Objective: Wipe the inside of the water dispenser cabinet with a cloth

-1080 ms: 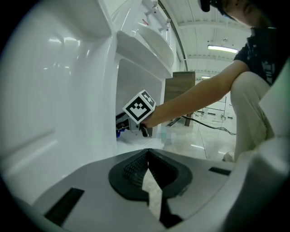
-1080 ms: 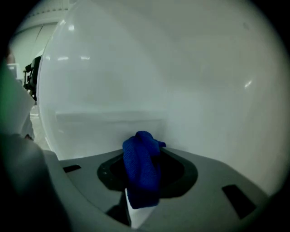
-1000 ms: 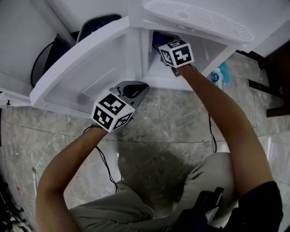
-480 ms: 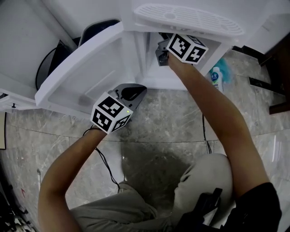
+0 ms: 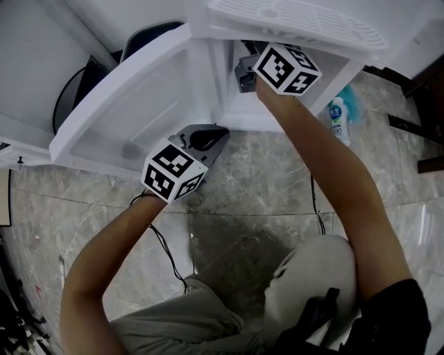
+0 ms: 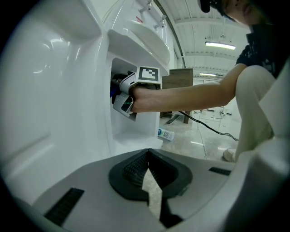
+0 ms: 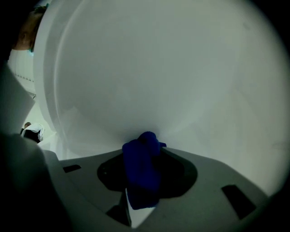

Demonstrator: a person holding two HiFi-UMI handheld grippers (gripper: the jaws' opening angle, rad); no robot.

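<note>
Blue cloth (image 7: 141, 172), folded thick, sits clamped between the part-open jaws of your right gripper (image 5: 244, 73), and in the right gripper view its top lies close against a pale curved wall that fills the frame; contact there cannot be judged. That gripper is inside the white water dispenser cabinet (image 5: 236, 114), at upper centre of the head view. There the slotted drip tray (image 5: 298, 21) overhangs the opening and hides the jaw tips and the cloth. To the left of the opening the cabinet door (image 5: 132, 104) stands swung open. Your left gripper (image 5: 208, 136) hangs just beside the door's lower edge, its jaws shut with nothing between them. A small bottle (image 5: 338, 121) lies on the marbled floor (image 5: 263, 187) right of the cabinet, against something teal. A thin black cable (image 5: 161, 243) trails over the floor by your left arm, and a dark round object (image 5: 73, 93) shows behind the door at upper left. Compared with a second ago, your right gripper sits higher in the opening and has rolled, so the blue that showed above its cube then is now out of sight from the head view. Your left gripper is much where it was.
</note>
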